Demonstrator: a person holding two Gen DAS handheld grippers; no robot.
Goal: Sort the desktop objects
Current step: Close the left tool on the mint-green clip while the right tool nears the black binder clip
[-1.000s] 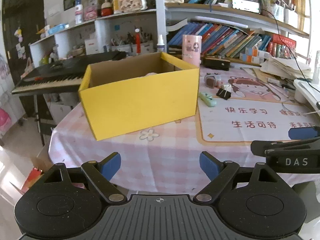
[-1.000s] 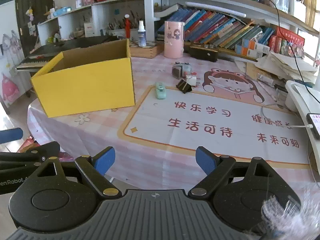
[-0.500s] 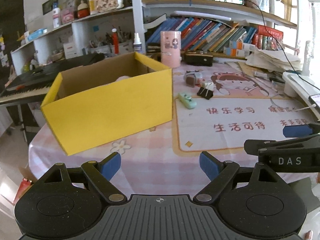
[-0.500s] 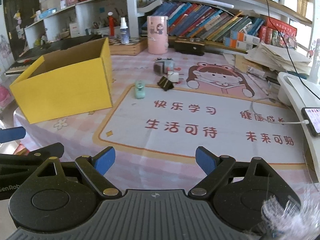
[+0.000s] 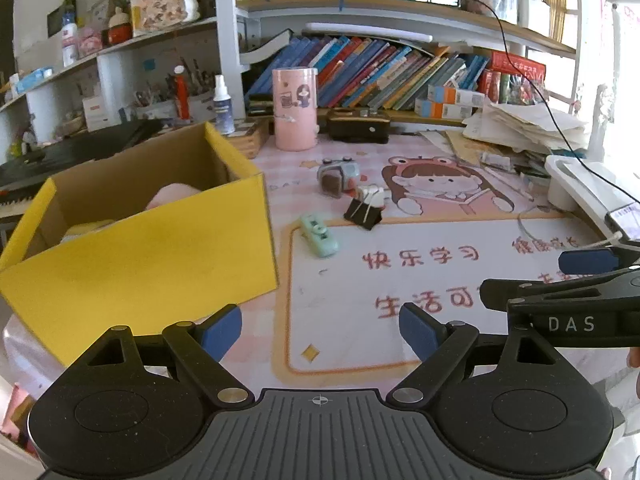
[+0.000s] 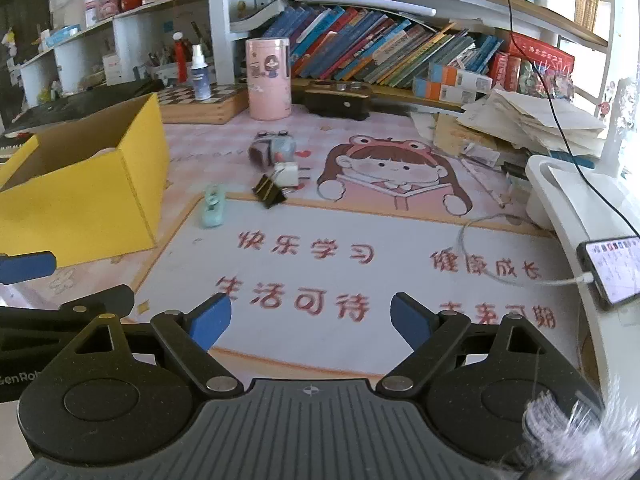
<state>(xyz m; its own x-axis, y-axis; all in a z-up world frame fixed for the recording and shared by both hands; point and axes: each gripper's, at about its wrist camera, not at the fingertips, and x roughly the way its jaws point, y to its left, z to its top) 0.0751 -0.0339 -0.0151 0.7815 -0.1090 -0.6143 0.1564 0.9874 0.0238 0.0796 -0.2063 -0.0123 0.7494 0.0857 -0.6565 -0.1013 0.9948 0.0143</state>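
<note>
Both grippers, left gripper [image 5: 320,328] and right gripper [image 6: 310,320], gape empty; mint stapler [image 6: 213,205] lies ahead, lengthwise, nearer the left.

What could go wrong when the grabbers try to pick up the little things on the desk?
The black binder clip lies right against a small white item, so closing on one could knock the other away. The mint green item lies close to the yellow box, so a reaching gripper might bump the box. A white cable to the phone crosses the mat and could snag.
</note>
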